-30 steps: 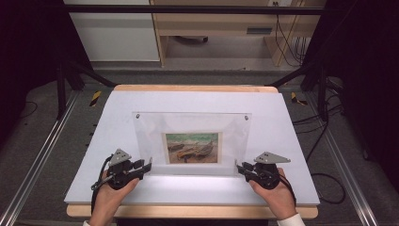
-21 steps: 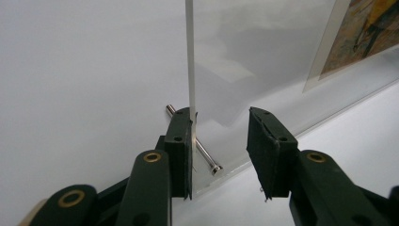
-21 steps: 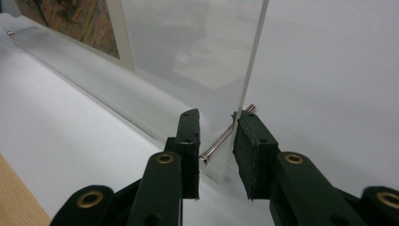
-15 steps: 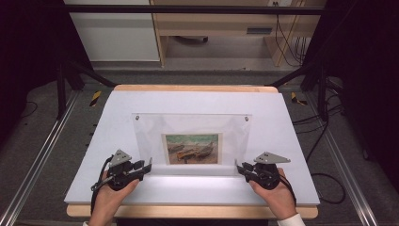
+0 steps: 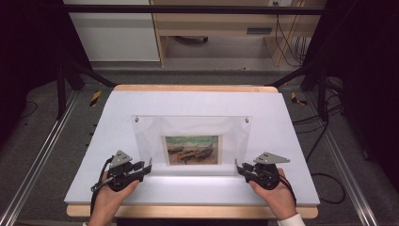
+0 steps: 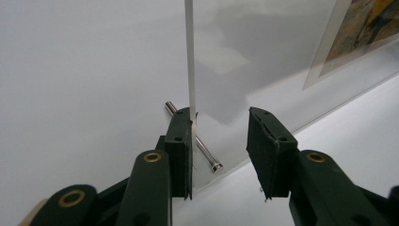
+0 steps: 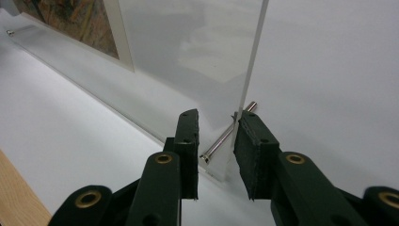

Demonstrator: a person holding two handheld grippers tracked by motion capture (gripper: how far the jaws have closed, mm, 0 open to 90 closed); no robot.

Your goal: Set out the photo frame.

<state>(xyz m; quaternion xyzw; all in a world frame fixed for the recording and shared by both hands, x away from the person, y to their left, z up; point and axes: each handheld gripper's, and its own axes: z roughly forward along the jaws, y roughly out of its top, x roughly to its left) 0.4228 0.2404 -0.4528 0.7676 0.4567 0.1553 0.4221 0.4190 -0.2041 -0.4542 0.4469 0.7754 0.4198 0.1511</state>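
A white sheet (image 5: 197, 106) covers the wooden table (image 5: 188, 211) in front of me, with dark floor and a pale cabinet beyond it. On the sheet a clear acrylic picture frame (image 5: 190, 141) stands upright, a small painted print of boats (image 5: 192, 149) held in its lower middle. My left gripper (image 5: 143, 168) sits at the frame's near left bottom corner, my right gripper (image 5: 241, 169) at the near right one. In the left gripper view my jaws stand apart, one pad touching the panel's thin edge, the other clear of it, and a metal standoff pin (image 6: 194, 137) crosses the corner between them. In the right gripper view my jaws are apart as well, straddling the panel's edge, with the other pin (image 7: 228, 133) lying between them.
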